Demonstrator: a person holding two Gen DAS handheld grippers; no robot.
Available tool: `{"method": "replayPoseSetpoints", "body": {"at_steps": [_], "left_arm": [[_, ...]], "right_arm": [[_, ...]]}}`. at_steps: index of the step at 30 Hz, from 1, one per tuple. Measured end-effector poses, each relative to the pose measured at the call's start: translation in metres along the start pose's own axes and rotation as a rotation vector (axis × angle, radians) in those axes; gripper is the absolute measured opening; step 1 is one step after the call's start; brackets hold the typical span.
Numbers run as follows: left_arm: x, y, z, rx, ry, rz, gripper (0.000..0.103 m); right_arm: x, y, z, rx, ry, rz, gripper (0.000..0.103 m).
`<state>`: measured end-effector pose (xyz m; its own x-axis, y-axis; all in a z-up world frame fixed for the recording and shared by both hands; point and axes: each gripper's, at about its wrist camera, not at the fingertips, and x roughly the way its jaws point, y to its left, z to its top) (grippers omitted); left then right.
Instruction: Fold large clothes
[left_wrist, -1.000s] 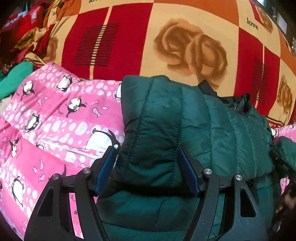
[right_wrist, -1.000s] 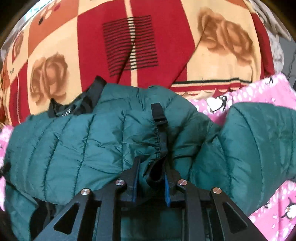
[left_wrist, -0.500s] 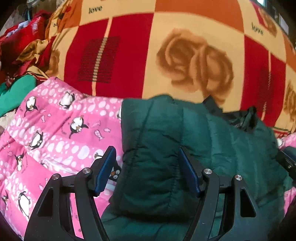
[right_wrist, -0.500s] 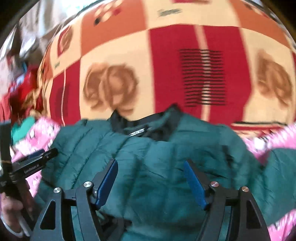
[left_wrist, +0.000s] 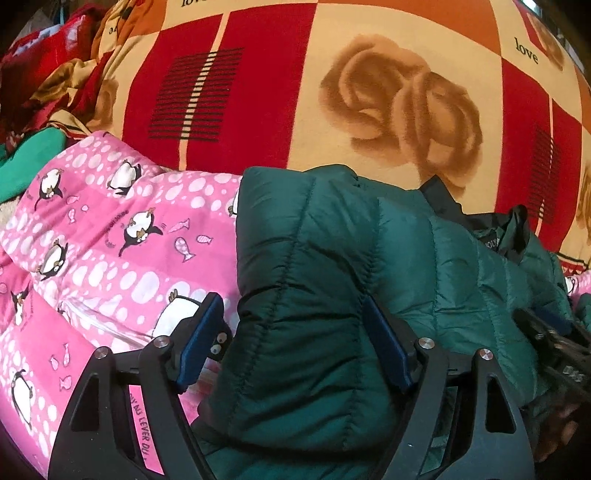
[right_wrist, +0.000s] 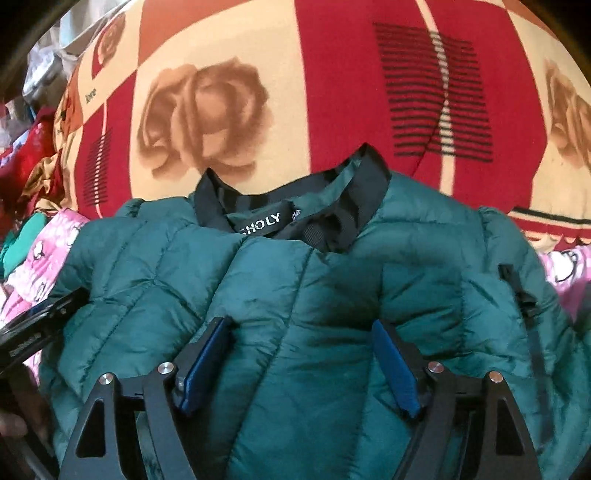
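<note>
Over green jacket (right_wrist: 295, 295), both grippers' jaws apart

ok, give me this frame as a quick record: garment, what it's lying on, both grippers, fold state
garment: green puffer jacket, black collar with label facing up
surface: pink penguin quilt over a red and cream rose blanket
left gripper: open, fingers straddling the jacket's folded left edge
right gripper: open, above the jacket's middle, below the collar
fold state: left side looks folded inward; jacket not yet a compact bundle
</note>
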<state>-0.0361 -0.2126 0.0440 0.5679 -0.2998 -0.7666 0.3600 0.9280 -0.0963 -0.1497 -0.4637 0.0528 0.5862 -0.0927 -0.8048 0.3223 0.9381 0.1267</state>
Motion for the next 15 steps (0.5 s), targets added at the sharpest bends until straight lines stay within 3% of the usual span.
{"method": "replayPoseSetpoints", "body": {"at_steps": [6,9,12,15], "left_arm": [[-0.001,-0.003,-0.002,0.010,-0.010,0.023,0.079],[-0.001,-0.005,-0.003,0.018,-0.017,0.034,0.079],[-0.003,-0.008,-0.004,0.037,-0.029,0.050,0.080],[-0.005,-0.011,-0.005,0.055,-0.039,0.074,0.080]], "right_arm": [[-0.036,-0.027,-0.011,-0.004,-0.047,-0.058,0.077],[-0.023,-0.047,-0.024,0.014,0.014,-0.108,0.077],[-0.009,-0.060,-0.034,0.069,0.047,-0.053,0.078],[-0.011,-0.059,-0.034,0.056,0.046,-0.071,0.078]]}}
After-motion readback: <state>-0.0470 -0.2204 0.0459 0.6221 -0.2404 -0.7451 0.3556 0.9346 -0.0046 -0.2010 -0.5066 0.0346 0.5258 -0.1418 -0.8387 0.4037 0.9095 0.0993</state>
